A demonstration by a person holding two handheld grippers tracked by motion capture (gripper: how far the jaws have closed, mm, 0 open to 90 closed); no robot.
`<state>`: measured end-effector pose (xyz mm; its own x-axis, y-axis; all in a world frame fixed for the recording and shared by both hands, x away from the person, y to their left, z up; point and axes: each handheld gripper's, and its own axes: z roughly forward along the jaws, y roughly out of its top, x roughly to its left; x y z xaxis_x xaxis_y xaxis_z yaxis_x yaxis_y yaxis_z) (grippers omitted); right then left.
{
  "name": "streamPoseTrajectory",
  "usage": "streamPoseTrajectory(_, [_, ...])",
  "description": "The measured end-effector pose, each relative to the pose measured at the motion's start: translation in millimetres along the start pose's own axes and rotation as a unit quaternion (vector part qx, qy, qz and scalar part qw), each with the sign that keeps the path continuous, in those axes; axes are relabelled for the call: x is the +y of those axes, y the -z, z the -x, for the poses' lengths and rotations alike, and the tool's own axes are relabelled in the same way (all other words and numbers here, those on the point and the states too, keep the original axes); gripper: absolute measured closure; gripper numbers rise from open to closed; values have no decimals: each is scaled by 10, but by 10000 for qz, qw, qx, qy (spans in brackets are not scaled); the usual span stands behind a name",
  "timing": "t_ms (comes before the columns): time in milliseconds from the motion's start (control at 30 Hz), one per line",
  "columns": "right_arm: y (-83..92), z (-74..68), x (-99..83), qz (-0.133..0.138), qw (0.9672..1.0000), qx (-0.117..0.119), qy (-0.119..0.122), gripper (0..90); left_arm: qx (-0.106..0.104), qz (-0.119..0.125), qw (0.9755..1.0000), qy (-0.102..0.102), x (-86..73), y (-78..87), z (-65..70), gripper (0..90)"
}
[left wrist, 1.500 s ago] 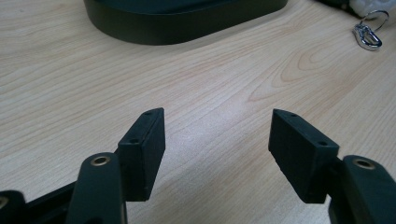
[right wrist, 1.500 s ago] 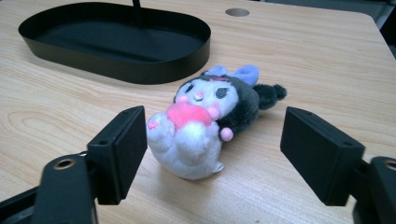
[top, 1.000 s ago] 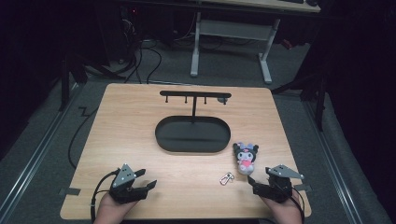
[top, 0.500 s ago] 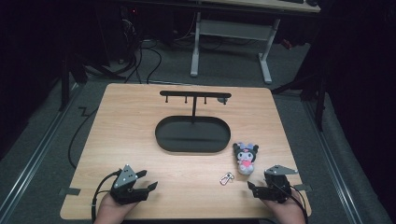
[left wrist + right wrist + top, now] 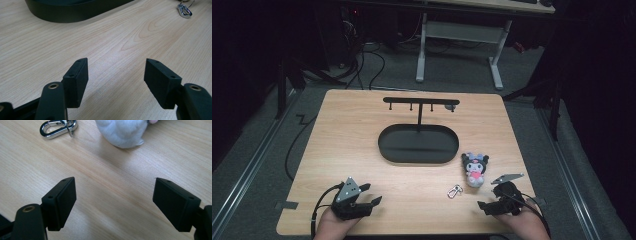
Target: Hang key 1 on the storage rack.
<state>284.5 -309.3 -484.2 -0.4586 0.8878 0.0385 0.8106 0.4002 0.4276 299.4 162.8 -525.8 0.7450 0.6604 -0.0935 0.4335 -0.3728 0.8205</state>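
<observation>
Counting: one plush toy (image 5: 475, 169), one clasp (image 5: 454, 191), one stand (image 5: 418, 142); left gripper (image 5: 371, 202), right gripper (image 5: 482, 205) fingers spread, empty.

Black screw-holed fingers (image 5: 62, 200), grey three-cornered plates (image 5: 347, 189)

Two hands reach in from the near edge, each holding a black two-jaw gripper low and pointing forward. The left gripper (image 5: 371, 201) has its jaws spread wide apart, gripping nothing. The right gripper (image 5: 486, 206) is likewise wide apart and unladen.
</observation>
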Motion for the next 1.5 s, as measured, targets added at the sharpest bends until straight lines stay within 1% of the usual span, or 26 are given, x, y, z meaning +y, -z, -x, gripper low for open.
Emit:
streamPoseTrajectory(67, [11, 2, 30, -142, 9999, 76, -4, 188, -4, 1, 10000, 3, 1, 2, -3, 367])
streamPoseTrajectory(200, [22, -12, 90, -503, 9987, 109, 11, 185, -16, -26, 10000, -15, 0, -1, -5, 367])
streamPoseTrajectory(233, [26, -17, 104, -606, 9981, 128, 31, 183, -15, -27, 10000, -18, 0, -3, -5, 367])
streamPoseTrajectory(300, [25, -27, 126, -773, 9969, 152, -6, 184, -23, -41, 10000, -25, 0, -4, -6, 367])
streamPoseTrajectory(333, [31, -32, 140, -896, 9959, 151, -11, 186, -27, -41, 10000, -28, 0, -5, -6, 367])
streamPoseTrajectory(433, [27, -41, 166, -1154, 9932, 109, 48, 177, -38, -44, 10000, -44, 1, -7, -6, 367])
streamPoseTrajectory(500, [33, -50, 193, -1226, 9924, 60, 81, 178, -40, -47, 10000, -56, 1, -8, -6, 367])
streamPoseTrajectory(600, [41, -60, 243, -1270, 9918, 37, 123, 185, -50, -63, 10000, -54, 1, -6, -10, 367])
streamPoseTrajectory(667, [38, -67, 301, -1301, 9914, 95, 74, 198, -50, -68, 9999, -59, 2, -7, -12, 367])
streamPoseTrajectory(733, [34, -64, 386, -1206, 9926, 94, 55, 194, -54, -69, 9999, -56, 1, -7, -13, 367])
streamPoseTrajectory(867, [-31, -64, 607, -1144, 9934, 54, -24, 170, -50, -54, 9999, -73, 2, -13, -6, 367])
streamPoseTrajectory(933, [-92, -70, 716, -1132, 9935, -65, 77, 155, -48, -57, 9999, -78, 2, -13, -6, 366])
streamPoseTrajectory(967, [-92, -70, 716, -1132, 9935, -65, 77, 155, -42, -64, 9999, -90, 2, -12, -8, 366])
streamPoseTrajectory(1000, [-126, -67, 763, -1125, 9936, -124, 68, 155, -39, -74, 9999, -98, 1, -10, -12, 366])
streamPoseTrajectory(1033, [-159, -56, 801, -1128, 9935, -167, 28, 153, -49, -89, 9999, -88, 0, -5, -17, 367])
streamPoseTrajectory(1067, [-227, -17, 858, -1130, 9933, -200, -146, 154, -41, -63, 9999, -67, -4, -2, -23, 366])
streamPoseTrajectory(1133, [-294, 11, 897, -1162, 9926, -213, -280, 154, -39, -66, 9999, -67, -5, 5, -32, 367])
streamPoseTrajectory(1200, [-341, 20, 921, -1166, 9926, -188, -276, 153, -43, -67, 9999, -69, -6, 7, -36, 367])
streamPoseTrajectory(1267, [-371, 32, 930, -1228, 9915, -280, -311, 162, -46, -77, 9999, -75, -7, 6, -34, 366])
streamPoseTrajectory(1300, [-371, 49, 925, -1215, 9918, -211, -334, 171, -54, -91, 9999, -78, -7, 6, -31, 367])
streamPoseTrajectory(1367, [-346, 75, 902, -1146, 9925, -190, -386, 179, -66, -95, 9999, -93, -7, -1, -23, 367])
streamPoseTrajectory(1400, [-322, 93, 889, -1156, 9923, -181, -397, 182, -66, -103, 9999, -107, -7, -7, -21, 367])
streamPoseTrajectory(1433, [-322, 93, 889, -1156, 9923, -181, -397, 182, -66, -103, 9999, -107, -7, -7, -21, 367])
streamPoseTrajectory(1467, [-272, 136, 858, -1160, 9920, -271, -419, 189, -77, -140, 9998, -131, -6, -19, -15, 367])
streamPoseTrajectory(1500, [-272, 136, 858, -1160, 9920, -271, -419, 189, -77, -140, 9998, -131, -6, -19, -15, 366])
